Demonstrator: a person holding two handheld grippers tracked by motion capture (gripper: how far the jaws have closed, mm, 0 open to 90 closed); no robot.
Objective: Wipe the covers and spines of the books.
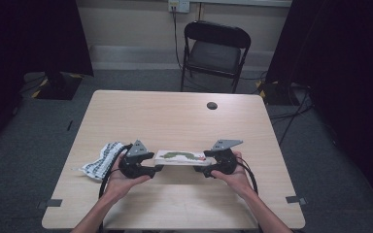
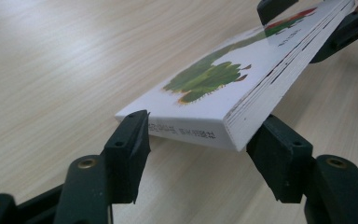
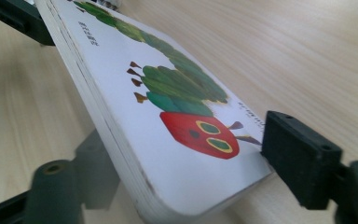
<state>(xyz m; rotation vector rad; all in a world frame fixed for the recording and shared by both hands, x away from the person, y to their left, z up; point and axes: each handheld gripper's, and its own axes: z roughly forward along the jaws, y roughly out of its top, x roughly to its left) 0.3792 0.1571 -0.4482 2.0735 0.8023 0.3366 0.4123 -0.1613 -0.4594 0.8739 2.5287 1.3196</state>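
A person sits at the pale wooden table (image 1: 175,116) with a gripper in each hand, and between them hangs a thick white board book (image 1: 180,158) with a green caterpillar painted across its cover. It sits toward the six o'clock side of the tabletop, lying roughly level, its long axis running from nine to three.

The left gripper (image 1: 148,162) has the book's nine o'clock end — in the left gripper view its jaws stand on either side of the short end (image 2: 186,133), one against each long edge, closed on the book (image 2: 242,70). The right gripper (image 1: 205,162) takes the three o'clock end, where the caterpillar's red face is; in the right gripper view its jaws likewise press the book (image 3: 168,121) from both edges.

The book appears lifted clear of the wood, tilted a little in both gripper views.

At about nine o'clock from the left hand, a checked cloth (image 1: 101,159) lies crumpled on the table. A small dark round spot (image 1: 212,105) marks the table's far side, and a black folding chair (image 1: 214,51) stands beyond at twelve o'clock.
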